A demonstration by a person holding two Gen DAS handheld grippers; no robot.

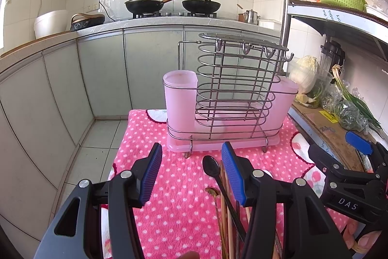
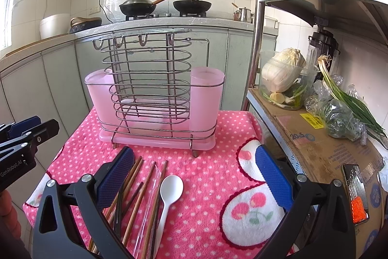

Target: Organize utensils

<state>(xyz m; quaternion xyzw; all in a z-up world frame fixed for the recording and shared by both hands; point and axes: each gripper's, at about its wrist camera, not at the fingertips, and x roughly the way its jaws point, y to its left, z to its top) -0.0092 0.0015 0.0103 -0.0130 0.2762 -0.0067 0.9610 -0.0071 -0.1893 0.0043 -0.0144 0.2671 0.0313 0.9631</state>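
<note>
Here, both tools hang released over loose cutlery on a bench draped in a pink dotted cloth [image 2: 208, 176]. The right hand-held gripper [image 2: 194, 176] gapes wide above wooden chopsticks [image 2: 141, 188] and a white spoon [image 2: 169, 188]; the left hand-held gripper [image 1: 191, 174] is also spread and empty, a black spoon [image 1: 213, 168] just beside its right finger. Nothing is yet picked up. Beyond them stands the wire utensil rack [image 2: 150, 86] with its pink cups [image 2: 206, 98], apparently empty. The next move likely calls for closing on one utensil and lifting it to a cup.
</note>
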